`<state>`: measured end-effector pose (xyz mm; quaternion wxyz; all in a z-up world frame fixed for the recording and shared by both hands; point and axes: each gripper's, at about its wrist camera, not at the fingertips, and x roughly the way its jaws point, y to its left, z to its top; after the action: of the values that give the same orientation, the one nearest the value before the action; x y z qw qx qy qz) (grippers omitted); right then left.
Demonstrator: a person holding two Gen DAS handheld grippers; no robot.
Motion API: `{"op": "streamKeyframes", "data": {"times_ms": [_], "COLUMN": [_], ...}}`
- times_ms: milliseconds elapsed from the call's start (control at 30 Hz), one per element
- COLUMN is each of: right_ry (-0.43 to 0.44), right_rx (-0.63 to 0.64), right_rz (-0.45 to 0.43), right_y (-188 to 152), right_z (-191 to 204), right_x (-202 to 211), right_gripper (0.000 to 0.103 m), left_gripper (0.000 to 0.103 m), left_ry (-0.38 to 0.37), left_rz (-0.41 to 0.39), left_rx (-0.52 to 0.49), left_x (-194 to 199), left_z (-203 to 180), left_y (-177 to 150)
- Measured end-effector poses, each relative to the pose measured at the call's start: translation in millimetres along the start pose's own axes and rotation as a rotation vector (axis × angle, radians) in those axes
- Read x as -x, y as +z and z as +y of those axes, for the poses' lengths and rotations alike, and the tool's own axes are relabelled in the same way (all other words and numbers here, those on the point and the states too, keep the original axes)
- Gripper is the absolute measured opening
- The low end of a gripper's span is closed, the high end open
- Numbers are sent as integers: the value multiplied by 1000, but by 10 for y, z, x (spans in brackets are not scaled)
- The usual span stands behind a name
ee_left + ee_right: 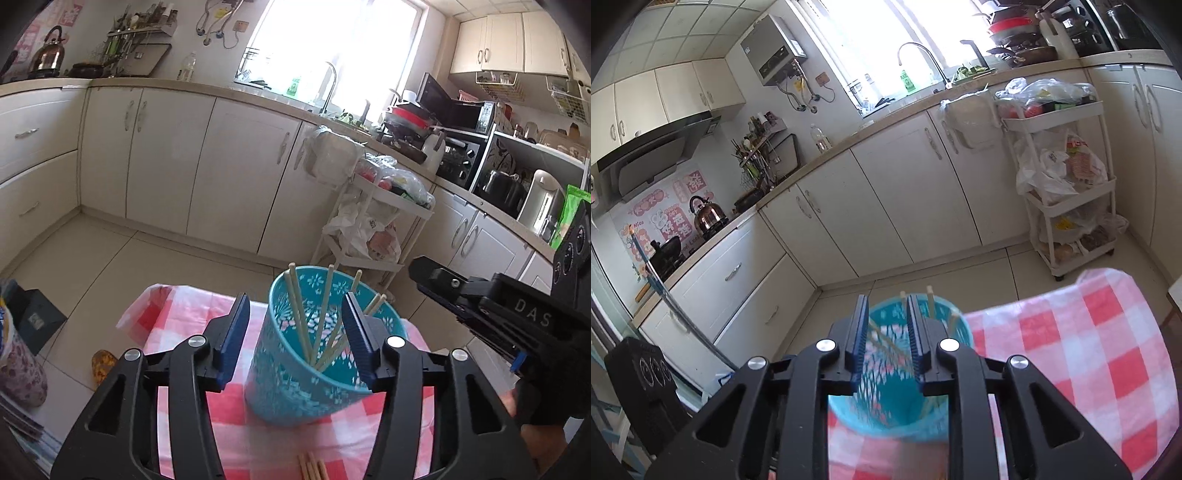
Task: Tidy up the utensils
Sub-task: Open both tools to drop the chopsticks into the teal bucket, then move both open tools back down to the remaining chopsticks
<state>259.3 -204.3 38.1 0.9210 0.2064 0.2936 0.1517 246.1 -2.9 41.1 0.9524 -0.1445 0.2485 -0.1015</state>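
Note:
A teal perforated holder [295, 369] stands on the red-and-white checked tablecloth [258, 439] and holds several wooden chopsticks [299, 317]. My left gripper [295, 332] is open, its blue pads on either side of the holder's rim, not touching it. A few more chopsticks [312, 467] lie on the cloth near the bottom edge. My right gripper [886, 332] hovers over the holder [897, 402], jaws partly open with nothing between them; chopsticks [930, 301] poke up behind it. It also shows in the left wrist view [436, 277] at the right.
White cabinets and a counter with a sink [328, 92] run behind. A white rolling cart [373, 229] with bags stands beyond the table. Boxes and bags [22, 343] sit on the floor at the left. The tablecloth [1071, 369] drapes over the table edge.

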Motion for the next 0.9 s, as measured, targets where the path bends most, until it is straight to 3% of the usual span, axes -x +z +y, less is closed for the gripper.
{"op": "streamKeyframes", "data": {"times_ms": [200, 467, 900], "right_ry": [-33, -70, -133], "right_rx": [8, 11, 13], "right_rz": [57, 134, 228], "right_y": [-544, -1064, -1499], "right_z": [27, -1, -180], "right_x": [468, 820, 878], "right_gripper": [28, 30, 31], "left_gripper": [64, 71, 76], "left_ry": [67, 129, 151], "left_rz": [46, 91, 118], "left_rx": [-29, -80, -111], "left_x": [510, 951, 1114], "left_z": [-31, -82, -127], "left_y": [-349, -726, -856]}}
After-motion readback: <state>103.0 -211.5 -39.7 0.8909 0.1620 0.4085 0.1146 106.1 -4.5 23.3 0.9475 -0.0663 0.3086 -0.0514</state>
